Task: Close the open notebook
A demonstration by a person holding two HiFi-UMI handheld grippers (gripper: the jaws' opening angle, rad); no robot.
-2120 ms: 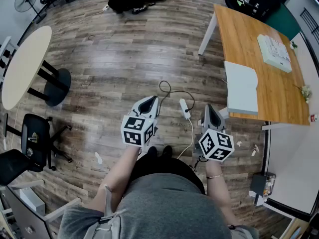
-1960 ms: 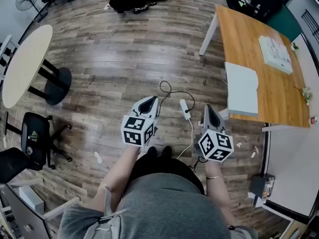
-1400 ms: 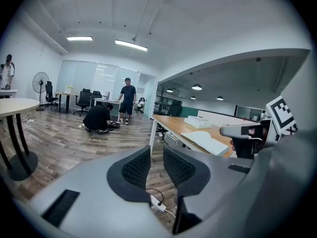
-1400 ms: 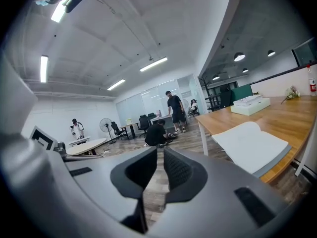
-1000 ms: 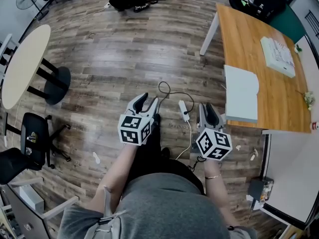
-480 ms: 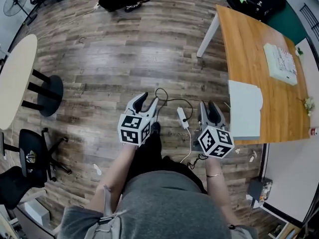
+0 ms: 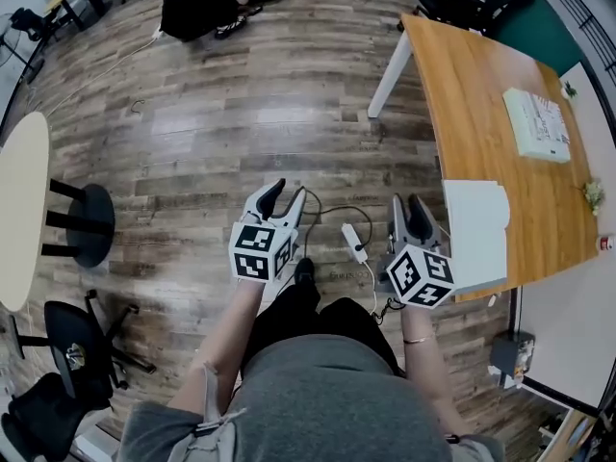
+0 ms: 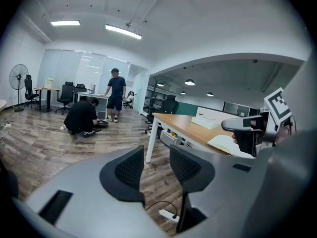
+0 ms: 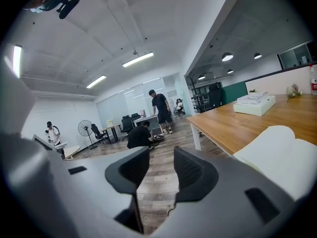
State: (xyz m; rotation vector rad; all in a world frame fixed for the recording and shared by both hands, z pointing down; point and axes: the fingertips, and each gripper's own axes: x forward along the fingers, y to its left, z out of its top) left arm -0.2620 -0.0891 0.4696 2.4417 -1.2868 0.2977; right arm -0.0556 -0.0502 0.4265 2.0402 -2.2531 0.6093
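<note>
The open notebook lies with white pages up at the near edge of the wooden table. It also shows in the right gripper view as the notebook at the right, and in the left gripper view as the notebook. My right gripper hovers over the floor just left of it, open with nothing between its jaws. My left gripper is further left, also open and empty. Neither touches the notebook.
A white box sits farther back on the table. A power strip with a cable lies on the wood floor between the grippers. A crouching person is far ahead; a round table and chair stand left.
The person has walked forward and toward the table. Both grippers have moved with them, and the notebook now lies right beside the right gripper instead of well ahead of it.
</note>
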